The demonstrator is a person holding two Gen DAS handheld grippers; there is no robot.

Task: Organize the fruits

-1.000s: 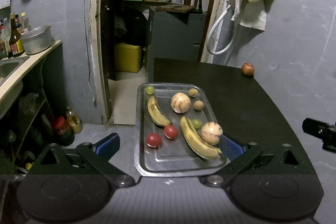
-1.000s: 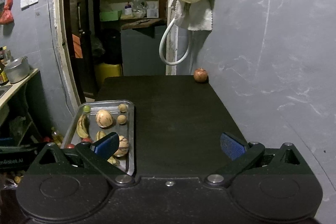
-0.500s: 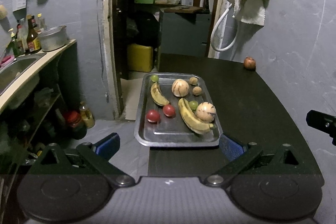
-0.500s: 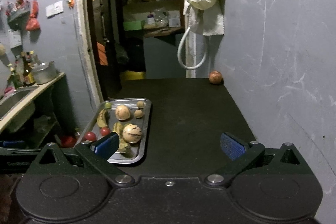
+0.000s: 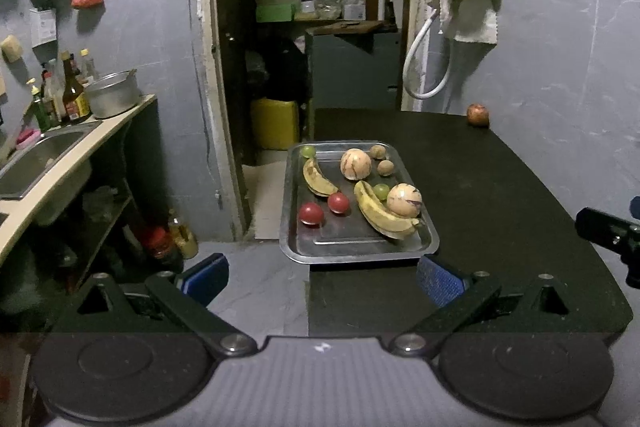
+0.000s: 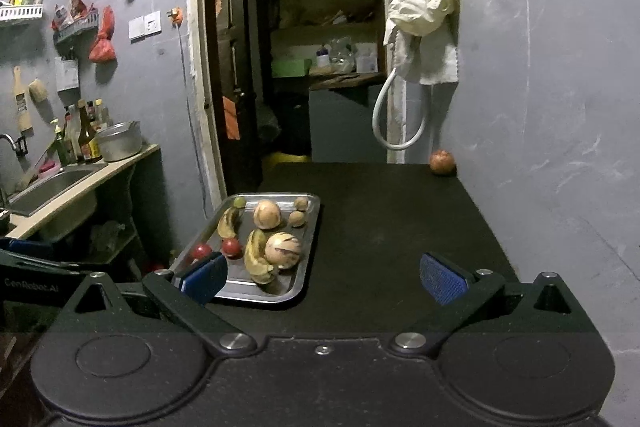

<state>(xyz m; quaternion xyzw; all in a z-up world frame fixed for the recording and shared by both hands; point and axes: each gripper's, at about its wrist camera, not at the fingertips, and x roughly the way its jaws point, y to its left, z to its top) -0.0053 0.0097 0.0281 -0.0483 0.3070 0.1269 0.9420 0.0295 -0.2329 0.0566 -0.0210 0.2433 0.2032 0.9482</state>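
A steel tray (image 5: 428, 241) (image 6: 308, 259) rests on the left edge of a black table (image 5: 480, 195) (image 6: 384, 227), partly overhanging it. It holds two bananas (image 5: 380, 213), two striped round fruits (image 5: 404, 201), two red tomatoes (image 5: 311, 214), green limes and two small brown fruits. A lone reddish fruit (image 5: 477, 115) (image 6: 442, 162) sits at the table's far right corner by the wall. My left gripper (image 5: 320, 277) hangs open short of the tray's near rim. My right gripper (image 6: 324, 277) is open above the table's near edge, its left finger before the tray corner.
A counter with a sink (image 5: 36, 155), bottles and a metal pot (image 5: 112, 95) runs along the left. A dark doorway with a yellow can (image 5: 276, 123) lies behind the table. Cloth and a hose (image 5: 424, 67) hang on the right wall. The right gripper's body (image 5: 608, 231) shows at the edge.
Both grippers have pulled back and risen, so the tray and table look farther and smaller. The fruits have not moved. Both grippers stay open.
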